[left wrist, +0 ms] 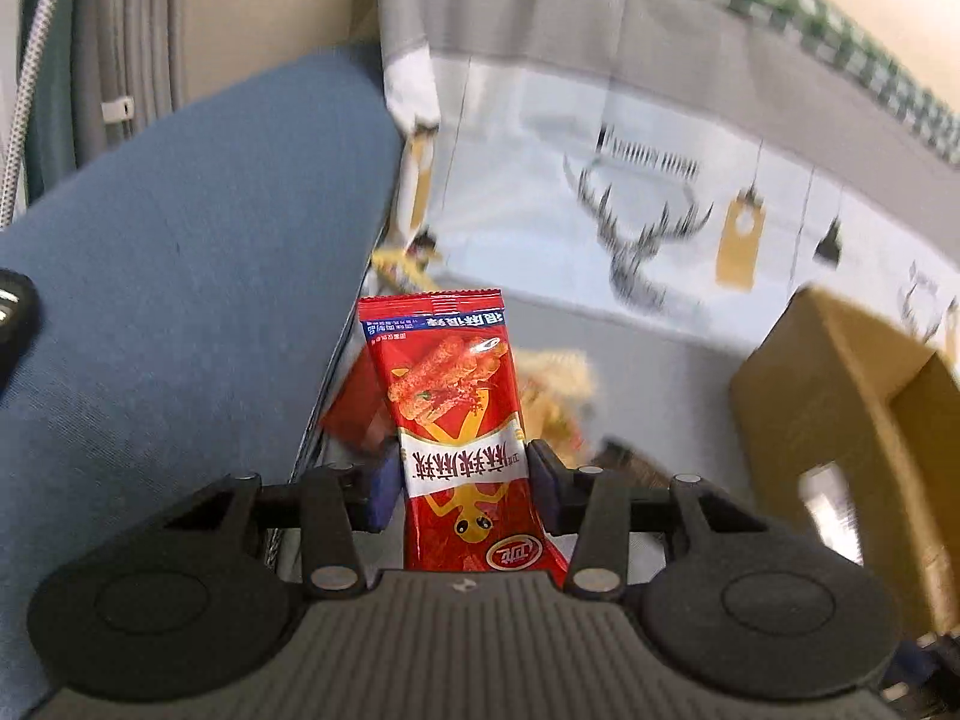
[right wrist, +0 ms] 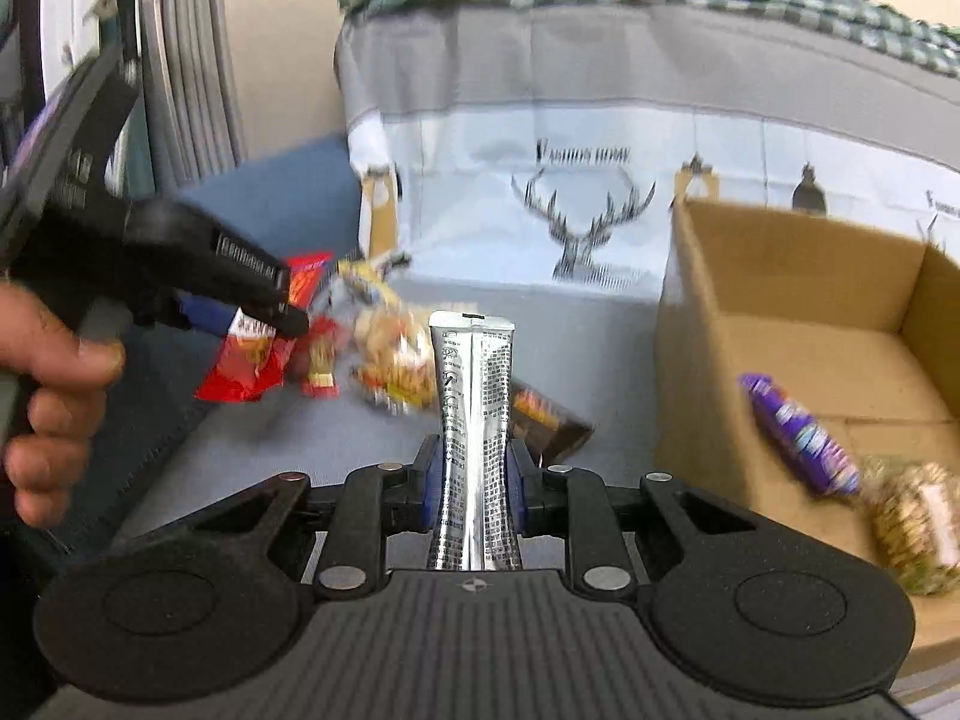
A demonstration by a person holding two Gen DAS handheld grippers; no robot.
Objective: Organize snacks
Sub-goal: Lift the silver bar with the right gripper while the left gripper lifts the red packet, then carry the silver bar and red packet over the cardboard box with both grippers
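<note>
Left tongs (left wrist: 462, 483) gripping red packet (left wrist: 447, 396); right tongs (right wrist: 474, 480) gripping silver packet (right wrist: 474, 420); box (right wrist: 798, 276) holding two snacks; several lying left.

Right wrist view: box (right wrist: 780, 312) at 3 o'clock, two packets (right wrist: 801, 435) inside; loose snack pile (right wrist: 390, 360) at 11 o'clock, on the sheet (right wrist: 600, 372).

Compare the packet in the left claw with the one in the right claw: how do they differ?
The red packet in the left claw shows printed snack artwork; the silver packet in the right claw shows plain foil with small black text. The red one looks wider; the silver one is pinched narrow. Both stand upright, clamped.
</note>
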